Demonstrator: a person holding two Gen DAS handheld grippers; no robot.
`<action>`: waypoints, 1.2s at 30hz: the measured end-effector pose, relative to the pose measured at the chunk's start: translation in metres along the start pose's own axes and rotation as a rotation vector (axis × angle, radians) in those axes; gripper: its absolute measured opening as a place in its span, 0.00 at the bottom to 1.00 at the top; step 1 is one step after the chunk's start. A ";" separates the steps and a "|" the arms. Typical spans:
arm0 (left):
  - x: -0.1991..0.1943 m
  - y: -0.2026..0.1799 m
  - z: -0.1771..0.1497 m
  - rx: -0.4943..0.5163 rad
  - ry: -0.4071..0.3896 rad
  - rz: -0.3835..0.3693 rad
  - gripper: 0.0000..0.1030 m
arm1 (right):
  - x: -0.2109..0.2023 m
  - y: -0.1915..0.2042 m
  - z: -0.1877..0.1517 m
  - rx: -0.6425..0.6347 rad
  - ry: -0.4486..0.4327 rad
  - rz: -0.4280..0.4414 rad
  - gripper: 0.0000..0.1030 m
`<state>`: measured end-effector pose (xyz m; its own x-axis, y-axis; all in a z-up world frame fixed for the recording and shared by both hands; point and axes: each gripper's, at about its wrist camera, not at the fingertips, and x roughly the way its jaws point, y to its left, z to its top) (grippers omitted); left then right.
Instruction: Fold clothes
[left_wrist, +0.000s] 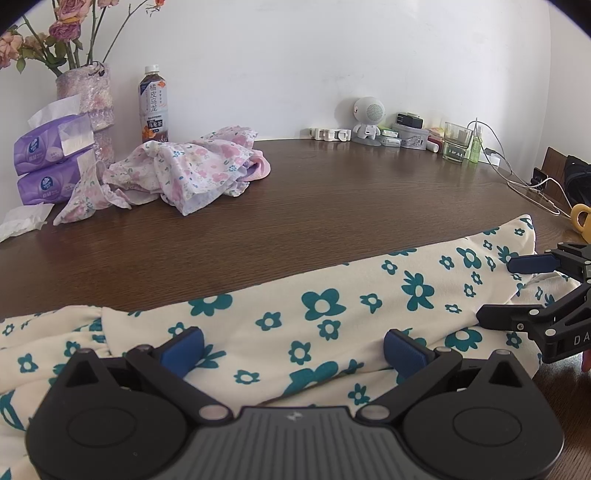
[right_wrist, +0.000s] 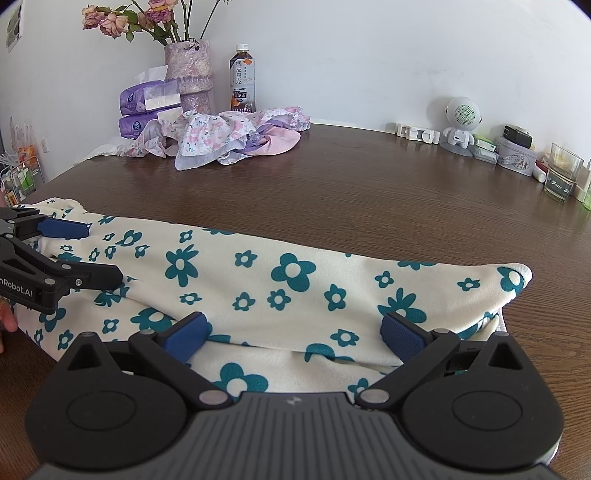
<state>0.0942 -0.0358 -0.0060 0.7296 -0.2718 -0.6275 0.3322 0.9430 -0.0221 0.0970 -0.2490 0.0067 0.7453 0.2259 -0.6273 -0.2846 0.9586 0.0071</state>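
Left gripper (left_wrist: 293, 349): jaws spread wide, nothing between them. Both blue pads (left_wrist: 183, 349) hang over the cream garment with teal flowers (left_wrist: 332, 317), which lies directly beneath and ahead of this claw along the near edge of the brown wooden table (left_wrist: 295, 206). Whether the pads touch the cloth cannot be told.

Right gripper (right_wrist: 293, 339): jaws likewise spread wide, holding nothing. The same garment (right_wrist: 280, 280) lies under and in front of it, stretched across the width of the view, with a folded layer showing as a ridge between the pads. The garment's rounded end (right_wrist: 517, 277) sits ahead and to the right of this claw.

The two claws work side by side over the garment. From the left wrist camera, the right gripper (left_wrist: 517, 291) appears at the right edge, its jaws apart above the cloth. From the right wrist camera, the left gripper (right_wrist: 88, 254) appears at the left edge, also parted.

Far ahead and to the left of both claws, a crumpled pile of pink-flowered clothing (left_wrist: 184, 173) rests near the wall, well apart from the cream garment. Behind it stand two purple tissue packs (left_wrist: 51, 162), a vase of dried roses (left_wrist: 88, 99) and a tea bottle (left_wrist: 153, 107). Far ahead to the right sit a small white robot figure (left_wrist: 367, 120), a tin and a drinking glass (left_wrist: 458, 142). A white cable (left_wrist: 528, 184) trails along the right table edge.
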 end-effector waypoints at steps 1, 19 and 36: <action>0.000 0.000 0.000 0.000 0.000 0.000 1.00 | 0.000 0.000 0.000 0.000 0.000 0.000 0.99; -0.001 0.000 -0.001 -0.001 -0.001 -0.002 1.00 | 0.000 0.000 0.000 0.000 0.000 0.000 0.99; -0.036 -0.005 0.010 0.016 -0.125 -0.084 0.99 | -0.004 -0.008 0.001 0.039 -0.023 0.027 0.99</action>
<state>0.0727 -0.0322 0.0246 0.7671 -0.3727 -0.5222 0.4044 0.9128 -0.0575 0.0966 -0.2571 0.0095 0.7514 0.2555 -0.6084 -0.2817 0.9579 0.0544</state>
